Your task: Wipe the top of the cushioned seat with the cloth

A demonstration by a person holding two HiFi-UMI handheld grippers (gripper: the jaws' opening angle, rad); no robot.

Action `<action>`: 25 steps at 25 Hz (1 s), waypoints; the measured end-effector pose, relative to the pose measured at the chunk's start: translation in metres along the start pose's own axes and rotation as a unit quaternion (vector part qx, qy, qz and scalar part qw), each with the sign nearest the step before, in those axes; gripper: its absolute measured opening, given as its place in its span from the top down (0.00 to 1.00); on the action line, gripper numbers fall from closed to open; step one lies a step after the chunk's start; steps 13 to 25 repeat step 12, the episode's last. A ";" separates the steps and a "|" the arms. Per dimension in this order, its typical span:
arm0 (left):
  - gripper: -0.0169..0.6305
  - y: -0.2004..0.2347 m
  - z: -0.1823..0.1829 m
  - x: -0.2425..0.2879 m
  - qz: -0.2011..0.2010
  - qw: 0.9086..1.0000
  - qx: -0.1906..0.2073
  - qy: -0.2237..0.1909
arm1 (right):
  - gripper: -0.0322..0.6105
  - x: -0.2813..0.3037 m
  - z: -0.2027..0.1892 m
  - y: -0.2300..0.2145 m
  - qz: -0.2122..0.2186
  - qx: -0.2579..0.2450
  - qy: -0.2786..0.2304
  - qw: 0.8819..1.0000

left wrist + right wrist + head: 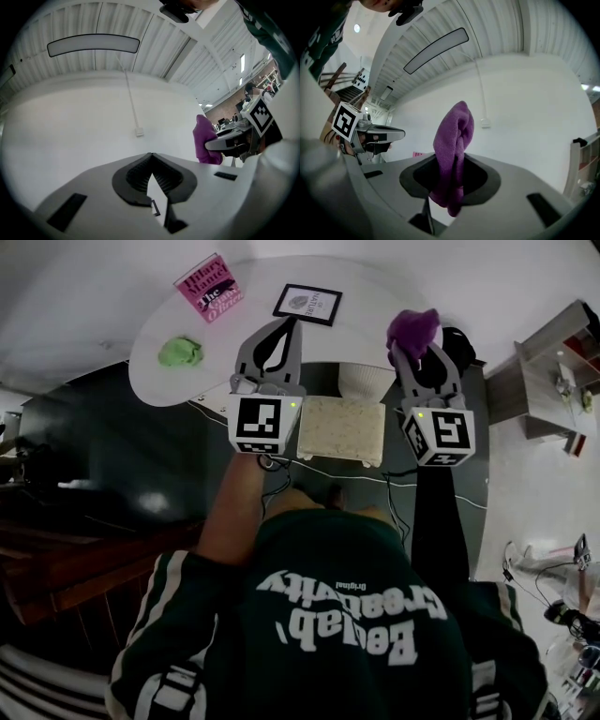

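Carry step, seemingly, wiping not begun — bunched purple fleece cloth [454, 131] clamped in right gripper [453, 161], raised clear of cream square cushioned seat [340, 430] low between both grippers. Left gripper [151, 157] closed, empty. Next — lower, press cloth flat, sweep across

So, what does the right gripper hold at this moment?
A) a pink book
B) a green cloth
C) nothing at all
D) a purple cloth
D: in the right gripper view the purple cloth is pinched between the jaws of the right gripper and stands up above them.
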State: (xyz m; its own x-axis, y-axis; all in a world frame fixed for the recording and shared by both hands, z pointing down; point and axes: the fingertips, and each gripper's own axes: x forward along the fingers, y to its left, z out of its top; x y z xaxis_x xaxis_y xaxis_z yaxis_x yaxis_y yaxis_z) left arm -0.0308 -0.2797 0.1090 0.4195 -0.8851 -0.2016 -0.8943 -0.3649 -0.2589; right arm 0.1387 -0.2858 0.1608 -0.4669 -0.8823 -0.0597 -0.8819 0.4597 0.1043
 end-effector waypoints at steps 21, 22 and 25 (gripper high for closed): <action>0.95 0.011 0.007 -0.013 -0.004 1.000 0.002 -0.013 | 0.75 0.002 0.000 0.009 -0.006 0.008 0.001 1.000; 0.95 0.011 0.007 -0.013 -0.004 1.000 0.002 -0.013 | 0.75 0.002 0.000 0.009 -0.006 0.008 0.001 1.000; 0.95 0.011 0.007 -0.013 -0.004 1.000 0.002 -0.013 | 0.75 0.002 0.000 0.009 -0.006 0.008 0.001 1.000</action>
